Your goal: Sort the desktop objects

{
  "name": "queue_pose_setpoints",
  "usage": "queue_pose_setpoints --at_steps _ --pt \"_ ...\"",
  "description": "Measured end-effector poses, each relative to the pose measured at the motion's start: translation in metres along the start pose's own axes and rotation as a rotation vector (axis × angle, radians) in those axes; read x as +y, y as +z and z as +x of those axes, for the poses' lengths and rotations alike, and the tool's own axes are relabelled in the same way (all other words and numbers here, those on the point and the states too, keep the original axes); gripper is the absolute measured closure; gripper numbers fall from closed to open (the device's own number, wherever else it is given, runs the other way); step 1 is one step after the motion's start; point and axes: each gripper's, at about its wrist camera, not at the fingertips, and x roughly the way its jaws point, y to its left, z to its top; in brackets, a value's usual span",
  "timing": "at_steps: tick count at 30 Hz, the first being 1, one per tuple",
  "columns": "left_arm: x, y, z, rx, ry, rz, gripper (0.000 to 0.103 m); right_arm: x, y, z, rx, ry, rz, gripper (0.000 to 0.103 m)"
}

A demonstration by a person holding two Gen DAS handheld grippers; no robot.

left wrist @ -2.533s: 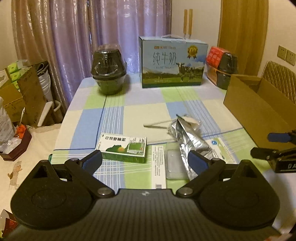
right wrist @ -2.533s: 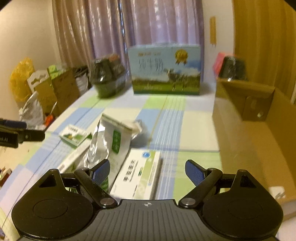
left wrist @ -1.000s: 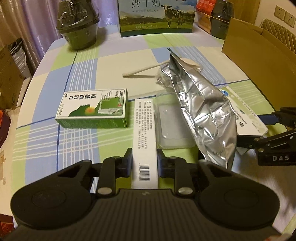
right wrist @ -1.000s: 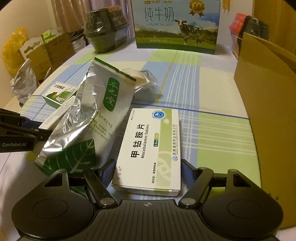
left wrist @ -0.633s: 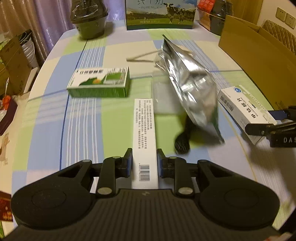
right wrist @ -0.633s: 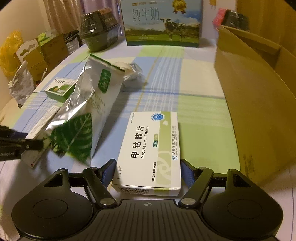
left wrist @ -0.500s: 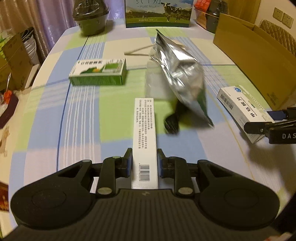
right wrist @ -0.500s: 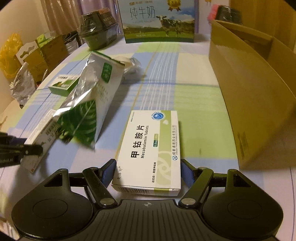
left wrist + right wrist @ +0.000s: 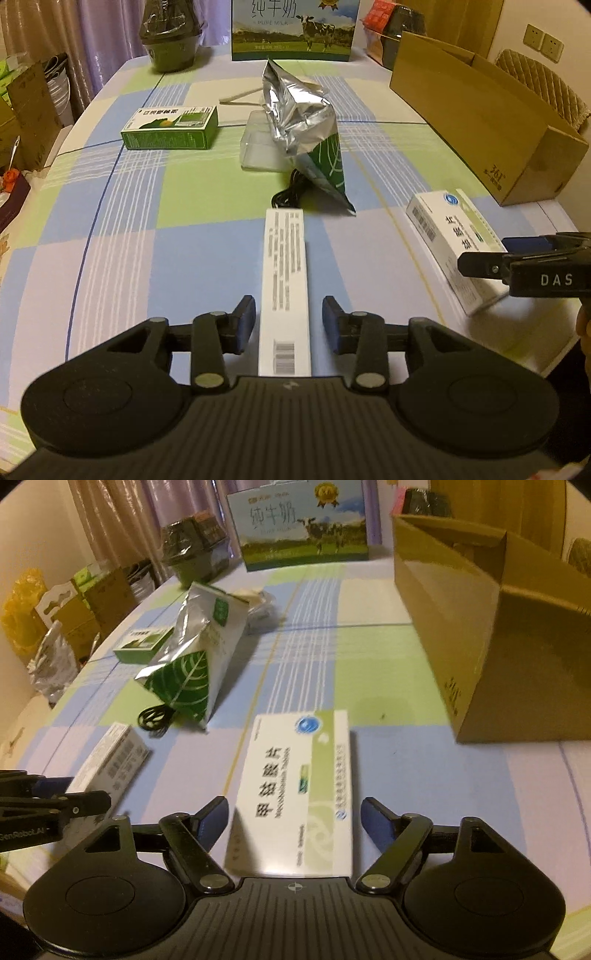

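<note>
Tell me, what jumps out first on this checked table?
The crumpled silver foil bag with a green leaf print stands out mid-table, propped over a clear plastic tray. Nearer, each hand-held gripper sits open around a box: the left one around a long narrow white box, the right one around a white-and-green tablet box. A big open cardboard carton waits at the right.

right hand-held gripper (image 9: 291,818): jaws spread | tablet box (image 9: 299,786) between | cardboard box (image 9: 491,635) right
</note>
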Motion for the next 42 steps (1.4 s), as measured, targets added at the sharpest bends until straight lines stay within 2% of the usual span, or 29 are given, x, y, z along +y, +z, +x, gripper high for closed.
queue_pose_setpoints --at_steps 11,14,16,23,37,42 --pt "0.002 0.009 0.017 0.008 -0.001 -0.007 0.069 -0.003 0.002 0.013 0.015 0.003 0.033 0.025" --pt "0.001 0.010 0.022 0.024 -0.002 -0.004 0.073 -0.002 0.002 0.016 0.016 -0.005 0.021 0.025" --pt "0.000 0.010 0.024 0.033 0.001 0.000 0.081 -0.001 0.003 0.018 0.012 -0.014 0.014 0.025" --pt "-0.003 0.011 0.023 0.026 -0.025 0.005 0.081 0.007 0.003 0.024 0.005 -0.040 -0.035 0.025" --pt "-0.005 0.012 0.025 0.034 -0.026 0.003 0.081 0.019 0.000 0.031 0.001 -0.088 -0.111 0.026" --pt "-0.007 0.012 0.027 0.031 -0.009 0.027 0.081 0.020 0.000 0.031 -0.004 -0.098 -0.120 0.031"
